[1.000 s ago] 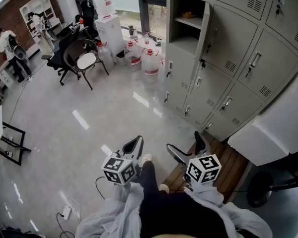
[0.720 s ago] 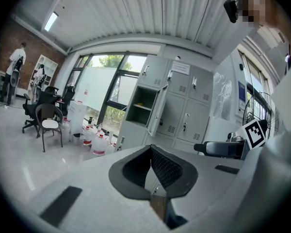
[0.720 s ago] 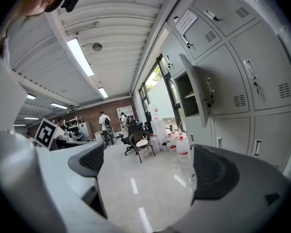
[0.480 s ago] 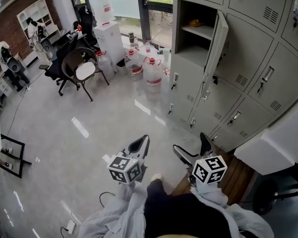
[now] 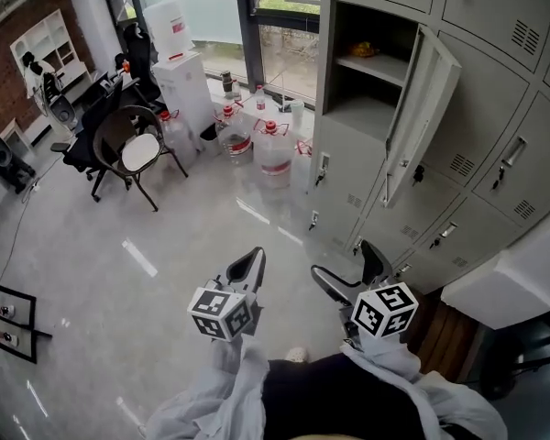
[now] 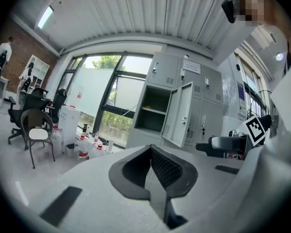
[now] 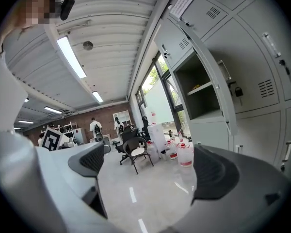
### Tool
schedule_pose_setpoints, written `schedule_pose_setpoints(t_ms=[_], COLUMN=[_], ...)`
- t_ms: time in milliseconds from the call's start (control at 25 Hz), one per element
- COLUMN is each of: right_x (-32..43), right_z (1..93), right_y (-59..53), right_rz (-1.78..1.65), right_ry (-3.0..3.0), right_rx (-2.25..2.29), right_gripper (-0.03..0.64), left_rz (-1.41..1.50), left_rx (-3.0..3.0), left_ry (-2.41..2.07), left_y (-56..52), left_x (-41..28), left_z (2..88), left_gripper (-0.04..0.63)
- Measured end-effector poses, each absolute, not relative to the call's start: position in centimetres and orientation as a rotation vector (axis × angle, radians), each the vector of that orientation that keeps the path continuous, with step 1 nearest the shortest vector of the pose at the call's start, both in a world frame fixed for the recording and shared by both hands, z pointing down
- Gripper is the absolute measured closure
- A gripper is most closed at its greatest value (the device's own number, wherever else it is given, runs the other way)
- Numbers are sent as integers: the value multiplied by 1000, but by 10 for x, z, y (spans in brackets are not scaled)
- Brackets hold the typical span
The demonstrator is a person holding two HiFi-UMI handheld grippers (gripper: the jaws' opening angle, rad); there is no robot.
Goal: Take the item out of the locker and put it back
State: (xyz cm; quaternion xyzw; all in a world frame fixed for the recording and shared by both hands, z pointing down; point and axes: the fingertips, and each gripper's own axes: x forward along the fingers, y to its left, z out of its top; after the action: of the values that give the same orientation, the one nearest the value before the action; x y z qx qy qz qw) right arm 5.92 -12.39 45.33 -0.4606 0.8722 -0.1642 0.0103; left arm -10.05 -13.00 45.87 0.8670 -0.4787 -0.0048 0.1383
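Since a second ago the person has come closer to the bank of grey lockers [image 5: 481, 122]. The open compartment [image 5: 348, 108] now fills more of the head view's upper right, with its door [image 5: 422, 108] swung out toward the person. The black chair [image 5: 133, 149] with the pale seat and the cluster of water jugs [image 5: 273, 149] have slid leftward. Two shoes showed below the grippers then; one shoe [image 5: 296, 354] shows now. Both grippers are held low in front of the person as before, well apart from the lockers. The left gripper [image 5: 246, 269] has its jaws pressed together on nothing, the pads meeting along a line in the left gripper view. The right gripper [image 5: 346, 271] has its jaws spread wide, with only the glossy floor [image 5: 165, 246] seen between them. The item [image 5: 362, 50], small and orange-yellow, lies on the upper shelf [image 5: 376, 65] inside the open compartment, far from both grippers; what it is cannot be told. The left cube [image 5: 222, 313] and the right cube [image 5: 385, 310] carry black-and-white square markers. A white paper notice [image 6: 191, 68] is stuck on the locker door above the open compartment, its print too small to read. The bottle [image 5: 168, 16] on top of the white water dispenser [image 5: 188, 76] wears a red label, also unreadable, and the jugs have red caps and red bands.
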Motion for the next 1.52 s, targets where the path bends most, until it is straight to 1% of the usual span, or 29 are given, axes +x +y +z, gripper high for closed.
schedule_pose_setpoints(t_ms=[320, 560, 760, 960, 1520], right_x=[37, 28, 23, 23, 52], right_z=[473, 471, 482, 489, 476], right_y=[-158, -173, -209, -265, -433], right_rz=[-505, -490, -521, -537, -516], right_ry=[2695, 2712, 2722, 2729, 2662], right_rx=[-1490, -1493, -1480, -1471, -1546], right_gripper=[41, 41, 41, 41, 41], left_rz=[-17, -27, -23, -24, -1], left_rx=[2521, 2522, 2504, 2476, 2568], left_ry=[-1337, -1307, -1324, -1351, -1267], left_y=[-161, -174, -202, -257, -434], left_x=[-124, -125, -131, -139, -109], left_z=[477, 482, 490, 496, 477], left_gripper=[589, 589, 589, 589, 589])
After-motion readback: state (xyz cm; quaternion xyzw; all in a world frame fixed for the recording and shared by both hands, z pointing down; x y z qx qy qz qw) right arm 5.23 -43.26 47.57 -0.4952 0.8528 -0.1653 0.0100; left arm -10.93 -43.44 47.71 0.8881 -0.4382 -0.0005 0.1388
